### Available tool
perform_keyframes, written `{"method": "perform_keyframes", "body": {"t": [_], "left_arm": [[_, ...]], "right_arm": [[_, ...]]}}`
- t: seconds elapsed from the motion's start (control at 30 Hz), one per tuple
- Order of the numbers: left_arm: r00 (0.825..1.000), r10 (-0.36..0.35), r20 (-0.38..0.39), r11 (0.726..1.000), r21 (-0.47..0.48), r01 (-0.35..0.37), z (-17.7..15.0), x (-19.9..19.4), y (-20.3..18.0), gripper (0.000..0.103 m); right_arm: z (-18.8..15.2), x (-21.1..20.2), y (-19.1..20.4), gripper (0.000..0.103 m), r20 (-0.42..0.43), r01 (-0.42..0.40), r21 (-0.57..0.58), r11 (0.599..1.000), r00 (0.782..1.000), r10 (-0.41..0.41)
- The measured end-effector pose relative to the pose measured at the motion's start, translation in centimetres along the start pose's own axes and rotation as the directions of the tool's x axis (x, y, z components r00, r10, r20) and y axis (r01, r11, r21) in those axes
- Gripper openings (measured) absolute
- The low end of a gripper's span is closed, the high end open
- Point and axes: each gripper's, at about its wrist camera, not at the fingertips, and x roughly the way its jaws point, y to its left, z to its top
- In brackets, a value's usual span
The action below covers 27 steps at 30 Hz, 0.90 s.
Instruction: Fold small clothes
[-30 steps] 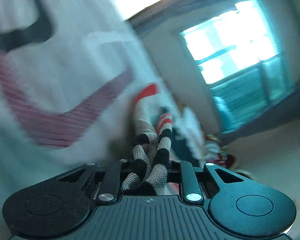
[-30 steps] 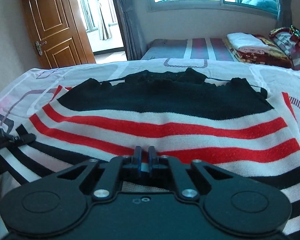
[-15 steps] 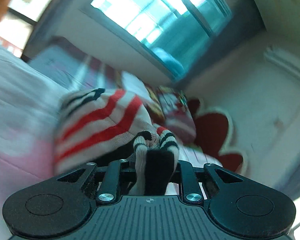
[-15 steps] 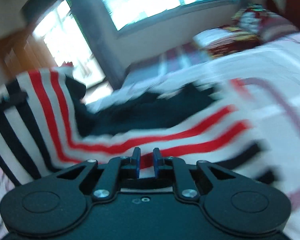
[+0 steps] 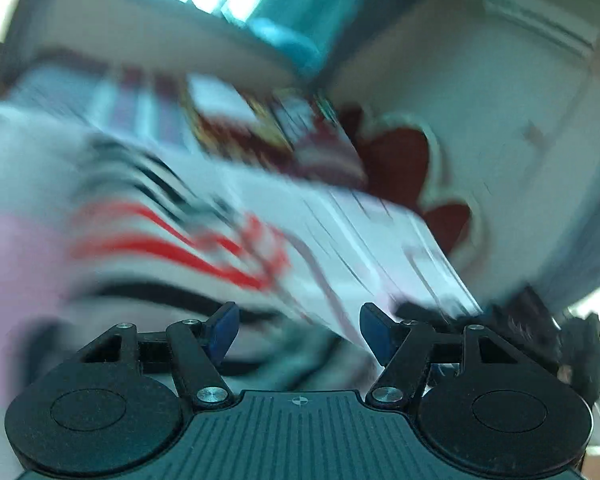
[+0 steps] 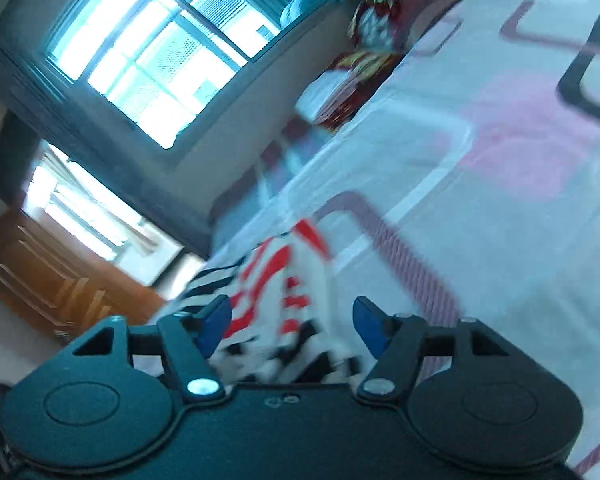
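Both tongs wide, nothing held. Striped sweater (image 6: 284,280) bunched on the bed (image 6: 480,168), just ahead of right tongs (image 6: 292,322), stripes running away from them. Left tongs (image 5: 298,330): sweater ahead-left, blurred. Right hand looks nearer.

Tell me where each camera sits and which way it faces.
Left wrist: on the left gripper, facing the striped sweater on the bed sheet, tilted; open jaws show.
Right wrist: on the right gripper, rolled sideways toward the window and door; open jaws show.
Shared: sweater, sheet, window.
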Motion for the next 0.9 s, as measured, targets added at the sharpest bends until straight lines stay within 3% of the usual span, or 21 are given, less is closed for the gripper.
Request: {"method": "perform_keyframes", "body": {"t": [0.07,0.13,0.27,0.37,0.47,0.57,0.6,0.67,0.73,0.8,0.87,0.9], "left_arm": [[0.990,0.137,0.036,0.990,0.023,-0.138,0.3,-2.1,2.3,0.067],[0.970,0.243,-0.002,0.970,0.028,-0.243,0.4,-2.5,4.6,0.066],[0.960,0.275,-0.049,0.961,0.021,-0.275,-1.4,-2.6,6.2,0.067],[0.964,0.261,-0.058,0.965,-0.008,-0.262,-2.8,-1.6,6.0,0.067],[0.967,0.250,-0.053,0.968,-0.023,-0.252,-3.6,-2.0,6.0,0.067],[0.966,0.255,-0.045,0.967,0.005,-0.255,-2.9,-0.4,6.1,0.067],[0.965,0.261,-0.035,0.965,0.023,-0.260,-2.5,-0.6,5.9,0.067],[0.966,0.259,-0.003,0.965,0.047,-0.258,-1.7,-0.7,5.8,0.067],[0.967,0.254,0.018,0.966,0.053,-0.255,-1.1,-0.8,5.7,0.067],[0.973,0.230,0.013,0.971,0.061,-0.230,-0.8,-0.2,5.7,0.067],[0.979,0.203,-0.028,0.977,0.072,-0.201,-0.9,1.1,5.7,0.067],[0.980,0.194,-0.050,0.979,0.075,-0.190,-1.0,1.8,5.6,0.067]], "right_arm": [[-0.3,0.7,0.6,0.068,-0.054,-0.054,0.021,0.998,0.997,0.055],[-0.9,1.6,1.5,0.068,-0.104,-0.048,0.021,0.999,0.993,0.050],[-1.5,2.9,2.9,0.069,-0.168,0.042,0.014,0.999,0.985,-0.039],[-1.5,3.8,3.7,0.069,-0.199,0.055,-0.015,0.998,0.978,-0.057],[-1.3,7.0,4.9,0.067,-0.287,0.116,-0.117,0.986,0.947,-0.145],[-2.7,8.7,5.6,0.042,-0.277,0.129,-0.267,0.955,0.939,-0.204],[-3.3,8.9,6.0,0.040,-0.259,0.115,-0.328,0.938,0.944,-0.206],[-4.5,8.6,7.4,0.027,-0.178,0.064,-0.465,0.883,0.970,-0.164],[-4.8,6.6,8.7,0.025,-0.077,-0.020,-0.536,0.844,0.997,-0.025],[-4.5,4.4,9.5,0.024,-0.016,-0.087,-0.559,0.825,0.995,0.094],[-4.7,2.7,8.9,0.024,0.020,-0.118,-0.583,0.804,0.987,0.160],[-4.7,2.6,7.6,0.024,0.024,-0.124,-0.563,0.817,0.986,0.166]]}}
